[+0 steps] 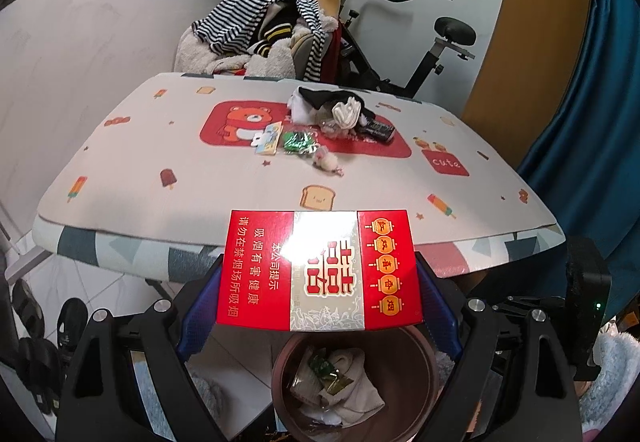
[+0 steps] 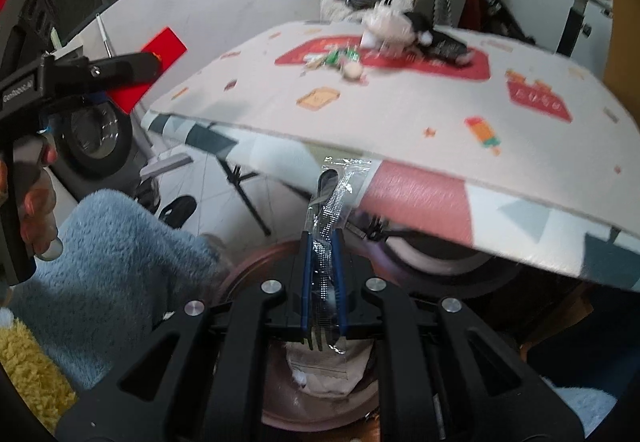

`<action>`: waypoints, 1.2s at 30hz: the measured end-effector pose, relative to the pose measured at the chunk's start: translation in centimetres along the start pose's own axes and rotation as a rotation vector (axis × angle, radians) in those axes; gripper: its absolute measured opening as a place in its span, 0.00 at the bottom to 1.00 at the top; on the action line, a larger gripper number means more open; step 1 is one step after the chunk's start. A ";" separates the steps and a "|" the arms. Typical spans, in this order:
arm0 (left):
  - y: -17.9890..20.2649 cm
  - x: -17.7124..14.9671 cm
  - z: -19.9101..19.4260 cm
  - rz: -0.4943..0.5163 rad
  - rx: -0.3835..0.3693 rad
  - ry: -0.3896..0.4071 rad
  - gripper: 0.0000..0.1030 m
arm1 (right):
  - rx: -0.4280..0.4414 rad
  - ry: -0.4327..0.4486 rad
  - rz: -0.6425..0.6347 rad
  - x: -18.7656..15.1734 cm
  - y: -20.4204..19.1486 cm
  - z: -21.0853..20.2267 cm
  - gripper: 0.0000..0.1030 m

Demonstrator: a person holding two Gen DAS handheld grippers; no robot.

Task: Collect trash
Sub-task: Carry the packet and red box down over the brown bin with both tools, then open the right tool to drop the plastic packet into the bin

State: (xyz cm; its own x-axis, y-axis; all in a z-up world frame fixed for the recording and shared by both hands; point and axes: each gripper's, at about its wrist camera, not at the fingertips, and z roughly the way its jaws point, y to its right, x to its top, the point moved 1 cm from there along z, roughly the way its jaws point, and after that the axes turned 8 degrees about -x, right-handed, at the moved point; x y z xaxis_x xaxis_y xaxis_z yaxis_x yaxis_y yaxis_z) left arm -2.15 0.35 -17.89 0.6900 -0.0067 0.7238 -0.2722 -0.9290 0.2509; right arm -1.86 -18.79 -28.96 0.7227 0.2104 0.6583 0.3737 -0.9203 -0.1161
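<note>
Over the brown bin (image 1: 416,374) just beneath both, the left claw (image 1: 318,306) spans wide the light, stiff, crushable red cigarette carton (image 1: 320,270) by its ends, while the right claw (image 2: 322,282) pinches a slippery, featherlight wrapped plastic fork (image 2: 330,209) mid-length.

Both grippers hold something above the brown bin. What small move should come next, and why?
Probably open the left gripper: its red cigarette box hangs right above the brown bin, which already holds trash. The right gripper, shut on a wrapped plastic fork, could release afterwards.
</note>
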 end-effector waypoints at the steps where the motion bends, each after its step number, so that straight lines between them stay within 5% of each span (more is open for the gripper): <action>1: -0.1 -0.2 0.1 -0.005 0.001 -0.004 0.82 | 0.005 -0.010 -0.004 -0.1 -0.1 0.2 0.13; 17: -1.0 -2.7 1.0 -0.032 0.012 -0.036 0.82 | 0.010 -0.146 -0.032 -1.3 -0.8 2.8 0.22; 23: -0.9 -3.3 1.3 -0.024 0.012 -0.040 0.82 | 0.002 -0.114 -0.027 -1.0 -0.6 2.2 0.47; 28: -0.9 -4.2 2.3 -0.009 -0.001 -0.054 0.82 | -0.074 0.017 0.024 -0.1 0.4 0.2 0.76; 36: 0.4 -5.7 4.2 0.071 -0.024 -0.090 0.82 | -0.245 0.204 0.167 1.0 4.0 -2.9 0.94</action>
State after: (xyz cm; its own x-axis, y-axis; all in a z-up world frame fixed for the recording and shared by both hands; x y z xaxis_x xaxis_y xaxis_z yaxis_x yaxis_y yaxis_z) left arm -3.31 -1.52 -24.62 0.7258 -0.1063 0.6796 -0.3378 -0.9157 0.2176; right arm -1.38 -23.20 -26.58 0.6217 0.0032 0.7833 0.0923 -0.9933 -0.0692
